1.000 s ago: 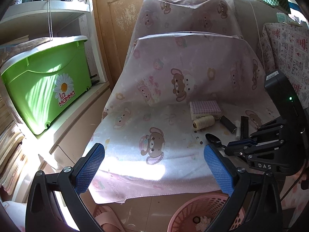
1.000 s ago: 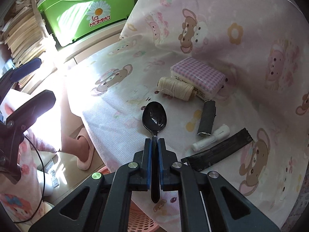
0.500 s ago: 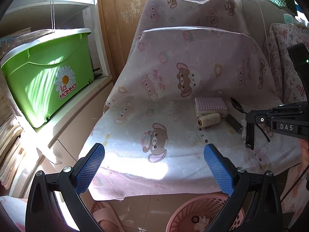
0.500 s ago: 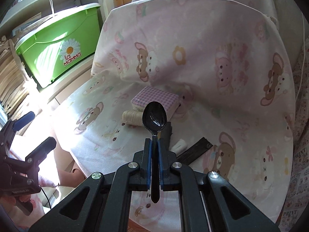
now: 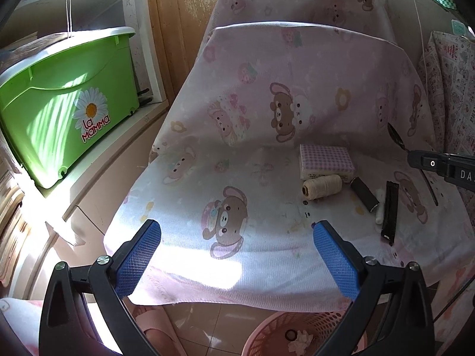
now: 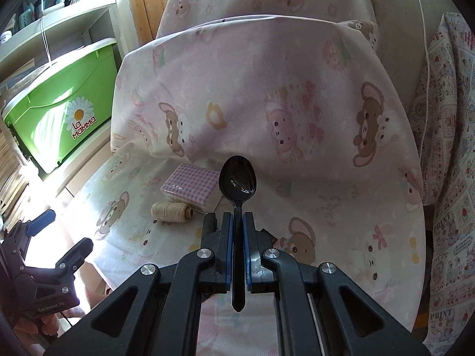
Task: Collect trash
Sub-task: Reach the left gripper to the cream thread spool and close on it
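My right gripper (image 6: 236, 222) is shut on the handle of a black plastic spoon (image 6: 237, 178), held up above the seat with its bowl pointing away. From the left wrist view the spoon (image 5: 396, 136) and right gripper (image 5: 415, 158) show at the right edge. My left gripper (image 5: 237, 243) stands open and empty over the seat's front edge; it appears low left as the left gripper (image 6: 56, 231). On the bear-print cover (image 5: 237, 163) lie a pink checked packet (image 5: 325, 158), a cream thread spool (image 5: 322, 187), a dark tube (image 5: 363, 194), a small white roll (image 5: 379, 207) and a black strip (image 5: 390, 213). A pink basket (image 5: 299, 335) stands below.
A green lidded box (image 5: 65, 101) sits on a white shelf at the left. A wooden door (image 5: 184, 14) rises behind the chair. Patterned cloth (image 6: 448, 148) hangs at the right. A pink slipper (image 5: 154, 323) lies on the tiled floor beside the basket, which holds crumpled paper.
The right gripper lifted the spoon off the seat and rose, rolling upright. The left gripper drifted slightly, and the seat's objects now sit further right in its view.
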A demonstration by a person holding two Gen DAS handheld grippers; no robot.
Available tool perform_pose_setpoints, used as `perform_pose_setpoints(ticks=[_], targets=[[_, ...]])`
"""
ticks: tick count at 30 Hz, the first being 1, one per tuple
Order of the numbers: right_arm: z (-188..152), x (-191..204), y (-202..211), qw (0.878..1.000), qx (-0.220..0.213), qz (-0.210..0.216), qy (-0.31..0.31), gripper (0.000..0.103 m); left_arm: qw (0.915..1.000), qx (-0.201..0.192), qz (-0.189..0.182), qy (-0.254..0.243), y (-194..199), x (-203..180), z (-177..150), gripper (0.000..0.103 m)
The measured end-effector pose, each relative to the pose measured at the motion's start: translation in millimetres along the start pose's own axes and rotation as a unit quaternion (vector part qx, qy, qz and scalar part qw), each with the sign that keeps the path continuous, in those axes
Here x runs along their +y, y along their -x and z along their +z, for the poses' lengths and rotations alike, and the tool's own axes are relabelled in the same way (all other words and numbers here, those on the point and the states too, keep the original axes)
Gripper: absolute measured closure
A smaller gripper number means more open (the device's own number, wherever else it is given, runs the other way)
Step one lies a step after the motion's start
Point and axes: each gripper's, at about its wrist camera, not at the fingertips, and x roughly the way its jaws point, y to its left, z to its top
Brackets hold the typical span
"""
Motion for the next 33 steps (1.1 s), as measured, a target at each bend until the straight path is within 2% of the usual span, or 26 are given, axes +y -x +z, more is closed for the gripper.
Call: perform_pose_setpoints(ticks=[4, 8, 9, 11, 14, 17, 20, 22, 25, 26, 27, 29, 33], targets=[[3.0, -2.9, 1.4, 1.000, -0.005, 0.001, -0.001, 0.096, 0.9994, -0.001, 0.002, -0.035, -7.0, -14.5, 30.9, 0.002], [2.1, -1.2, 5.0, 1.000, -0.013, -0.008, 0.009, 0.096, 0.9990, 0.016, 0.003, -0.042, -25.5, -28.1, 48.8, 0.022], [1.1, -0.6, 6.0, 1.000, -0.016, -0.015, 0.014, 0.096, 0.9991, 0.020, -0.005, -0.037, -30.4, -30.4, 49.2, 0.031], [-0.9, 1.7, 7.6, 0.999, -0.023, -0.023, 0.024, 0.096, 0.9989, 0.031, -0.029, -0.021, -40.6, -34.6, 44.3, 0.037], [-1.9, 2.6, 4.5, 1.000, -0.016, -0.015, 0.021, 0.096, 0.9978, 0.040, -0.052, 0.008, -50.0, -38.2, 31.1, 0.037], [-4.6, 1.9, -2.9, 1.000, -0.004, -0.019, 0.021, 0.096, 0.9962, 0.046, -0.073, -0.001, -58.2, -46.5, 25.4, 0.035], [-7.1, -0.3, -10.9, 1.000, 0.008, -0.019, 0.017, 0.096, 0.9948, 0.041, -0.093, -0.005, -61.2, -52.1, 26.9, 0.020], [-8.7, -1.1, -14.0, 1.000, 0.012, -0.020, 0.017, 0.096, 0.9919, 0.049, -0.117, 0.000, -65.6, -59.3, 28.8, 0.020], [-10.9, -1.5, -15.8, 0.999, 0.015, -0.022, 0.018, 0.096, 0.9914, 0.055, -0.119, 0.001, -72.9, -67.5, 29.7, 0.020], [-11.4, -1.7, -16.1, 0.999, 0.016, -0.022, 0.018, 0.096, 0.9917, 0.055, -0.116, -0.002, -74.5, -69.7, 30.1, 0.024], [-11.6, -1.7, -16.2, 0.999, 0.017, -0.022, 0.017, 0.096, 0.9915, 0.055, -0.117, -0.003, -75.6, -71.4, 30.6, 0.037], [-12.0, -2.5, -16.1, 0.999, 0.017, -0.024, 0.017, 0.096, 0.9895, 0.063, -0.130, 0.001, -77.3, -73.6, 32.2, 0.045], [-11.3, -3.1, -16.4, 0.999, 0.017, -0.023, 0.018, 0.096, 0.9901, 0.064, -0.125, 0.009, -79.5, -73.6, 33.1, 0.045]])
